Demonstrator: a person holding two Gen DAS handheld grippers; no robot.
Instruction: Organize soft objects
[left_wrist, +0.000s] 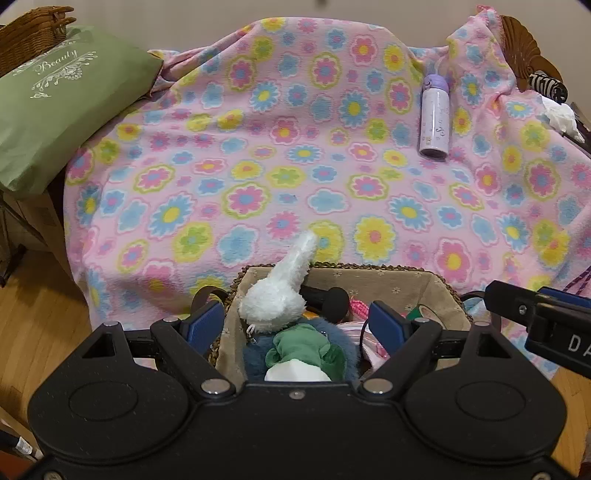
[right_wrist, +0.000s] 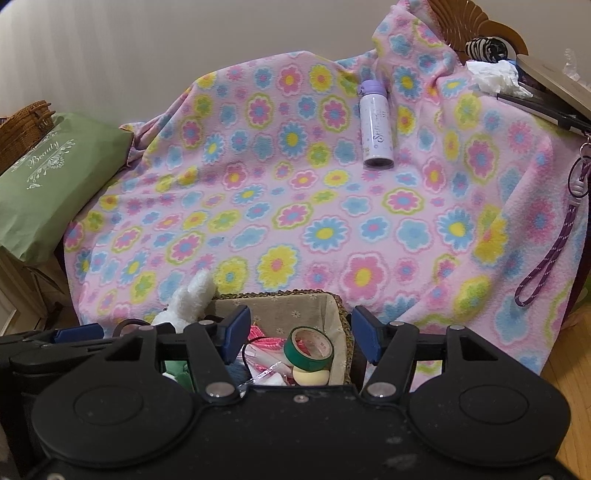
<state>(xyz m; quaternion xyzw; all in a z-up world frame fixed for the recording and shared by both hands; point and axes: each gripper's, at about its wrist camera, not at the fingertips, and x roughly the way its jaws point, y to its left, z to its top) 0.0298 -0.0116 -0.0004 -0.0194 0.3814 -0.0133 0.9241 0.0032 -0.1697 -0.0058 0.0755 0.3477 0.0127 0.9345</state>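
A woven basket (left_wrist: 388, 286) with beige lining stands at the near edge of the flowered pink blanket (left_wrist: 295, 166). It holds a white plush rabbit (left_wrist: 277, 295), a green soft toy (left_wrist: 301, 347) on a blue furry one, pink items and a green tape roll (right_wrist: 309, 349). My left gripper (left_wrist: 295, 323) is open, its blue pads either side of the plush toys, holding nothing. My right gripper (right_wrist: 300, 334) is open over the basket's right end (right_wrist: 341, 325), one pad inside and one outside its wall. The rabbit also shows in the right wrist view (right_wrist: 188, 301).
A purple bottle (left_wrist: 435, 118) lies on the blanket at the back right. A green pillow (left_wrist: 55, 107) and a wicker basket (left_wrist: 29, 33) sit at the left. White tissue (right_wrist: 495, 75), a striped object (right_wrist: 484, 48) and a purple lanyard (right_wrist: 550, 254) are at the right. Wood floor lies below.
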